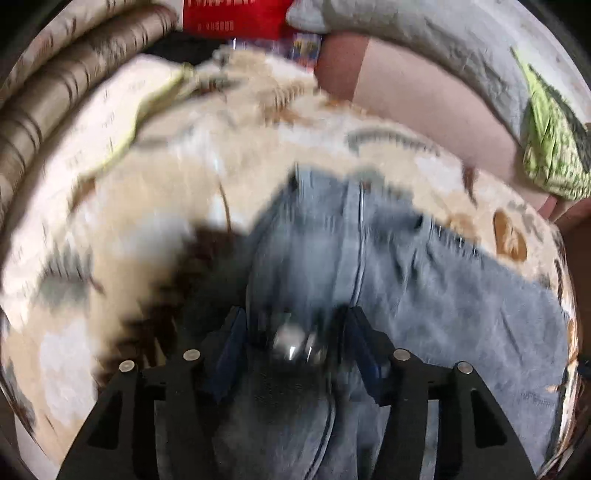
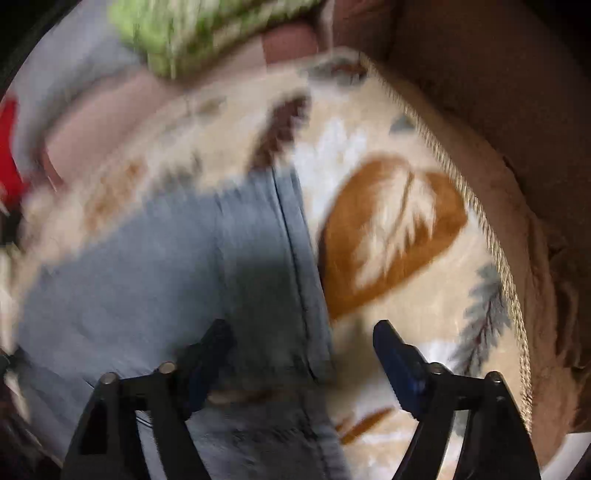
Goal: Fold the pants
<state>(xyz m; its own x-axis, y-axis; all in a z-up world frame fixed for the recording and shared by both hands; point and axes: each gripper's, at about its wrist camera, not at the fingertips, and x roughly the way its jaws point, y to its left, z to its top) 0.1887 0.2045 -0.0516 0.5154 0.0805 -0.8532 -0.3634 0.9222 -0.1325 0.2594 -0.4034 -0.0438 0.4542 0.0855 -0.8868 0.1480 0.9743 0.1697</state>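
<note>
Light blue jeans [image 1: 424,280] lie on a cream blanket with a leaf pattern [image 1: 155,206]. In the left wrist view my left gripper [image 1: 295,328] stands over the jeans with its jaws apart; denim and a shiny metal button [image 1: 291,341] lie between the fingers. In the right wrist view the jeans [image 2: 155,266] run from the lower middle to the upper left. My right gripper [image 2: 303,339] is open wide over the jeans' right edge and seam [image 2: 299,280]. Both views are motion-blurred.
The blanket [image 2: 399,221] has a corded edge [image 2: 480,221] to the right, with brown upholstery [image 2: 480,92] beyond. A green patterned cloth [image 1: 554,147] lies at the far right, a pink cushion [image 1: 424,107] and grey fabric [image 1: 424,26] behind, striped bolsters [image 1: 55,92] at left.
</note>
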